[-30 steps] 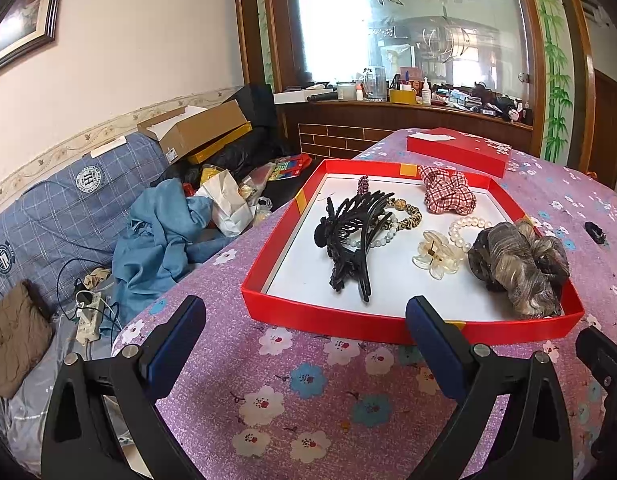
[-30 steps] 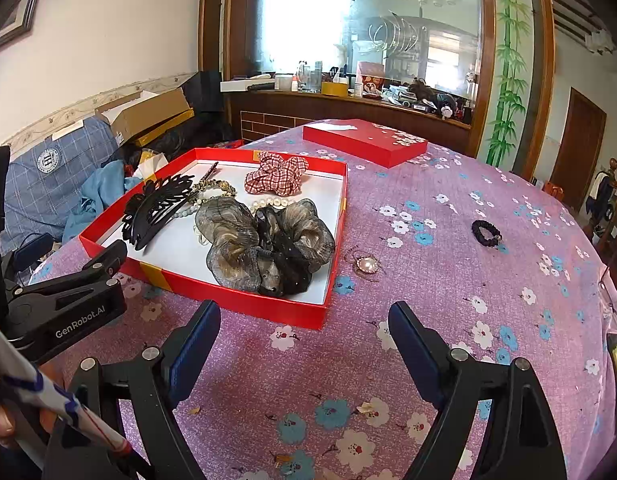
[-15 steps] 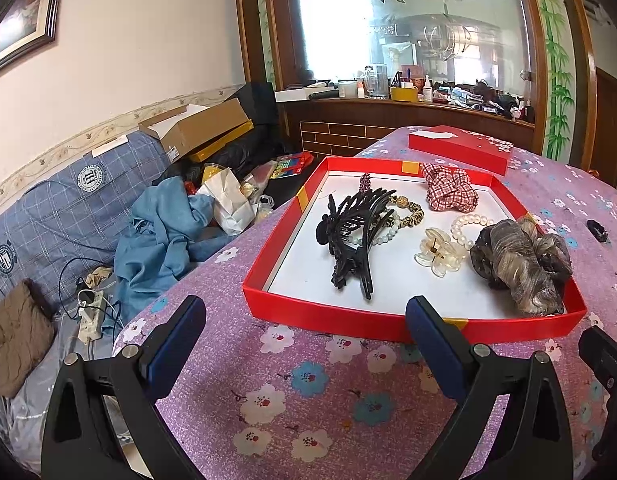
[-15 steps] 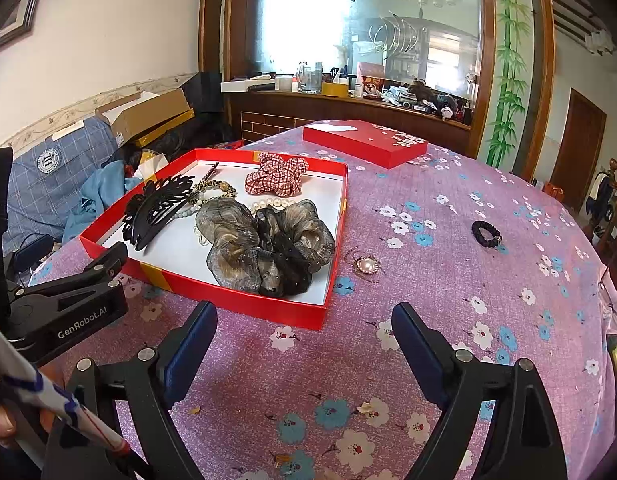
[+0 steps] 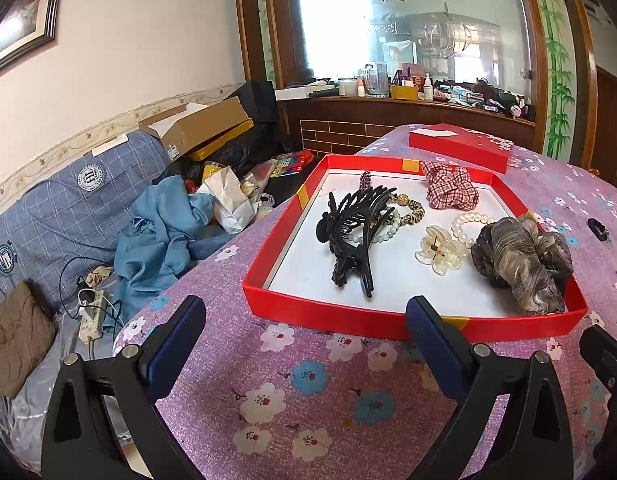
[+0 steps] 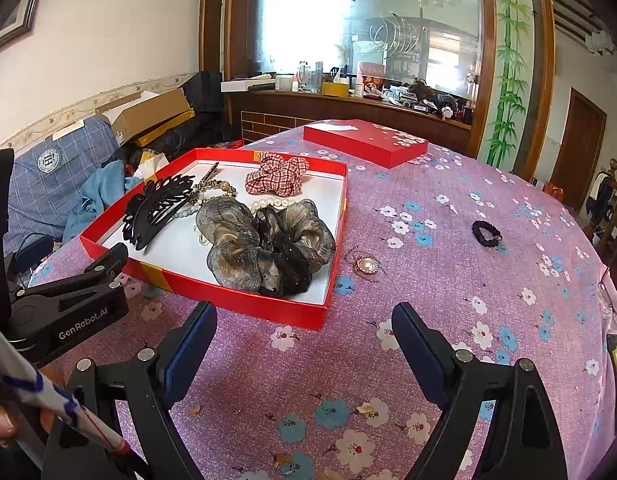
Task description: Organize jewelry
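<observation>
I have the left gripper (image 5: 304, 322) spread wide and empty above the floral tablecloth (image 5: 308, 380), facing the red tray (image 5: 332, 314) of hair accessories. My right gripper (image 6: 304, 326) is equally wide, holding nothing; a pearl pendant (image 6: 366, 266) lies just beside the tray.

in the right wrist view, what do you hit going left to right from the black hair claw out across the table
black hair claw → grey-brown scrunchie → right wall of the red box → pearl pendant on the tablecloth → black hair tie
</observation>
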Motion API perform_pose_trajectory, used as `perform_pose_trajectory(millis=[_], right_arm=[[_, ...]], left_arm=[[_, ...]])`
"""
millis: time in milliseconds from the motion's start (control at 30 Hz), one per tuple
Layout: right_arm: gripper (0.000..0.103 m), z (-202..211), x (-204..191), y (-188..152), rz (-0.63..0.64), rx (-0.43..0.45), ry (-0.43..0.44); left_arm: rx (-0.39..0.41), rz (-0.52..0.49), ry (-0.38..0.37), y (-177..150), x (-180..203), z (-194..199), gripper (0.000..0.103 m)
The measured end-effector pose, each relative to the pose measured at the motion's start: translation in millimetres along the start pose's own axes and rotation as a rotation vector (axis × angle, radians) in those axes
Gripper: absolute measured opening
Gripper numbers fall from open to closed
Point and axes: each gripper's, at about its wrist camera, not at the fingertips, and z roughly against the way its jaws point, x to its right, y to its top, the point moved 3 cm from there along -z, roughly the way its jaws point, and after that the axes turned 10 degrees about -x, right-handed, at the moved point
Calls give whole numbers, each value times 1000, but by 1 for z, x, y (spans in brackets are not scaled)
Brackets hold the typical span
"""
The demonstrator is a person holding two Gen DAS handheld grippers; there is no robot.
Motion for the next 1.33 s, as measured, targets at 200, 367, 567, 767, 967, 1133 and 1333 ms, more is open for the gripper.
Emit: perform_pose_trajectory(millis=[200,367,567,767,967,1133,1333], right_arm=[[92,0,0,0,0,1,0],[92,0,0,0,0,0,0],[92,0,0,0,3,-2,0],[93,-1,0,0,3,-3,2],[93,-1,0,0,3,-3,1],[93,-1,1,0,-2,-2,3],[93,0,33,-2,-66,-39,-23]], left_arm=[[1,0,1,1,1,0,100],[0,1,1,1,1,0,100],[0,0,2,2,1,-1,100],[-1,0,0,1,0,-1,100],[-1,0,1,2,0,-1,100],[9,9,17,0,-1,2,100],[83,-87,70,9,19,34,100]])
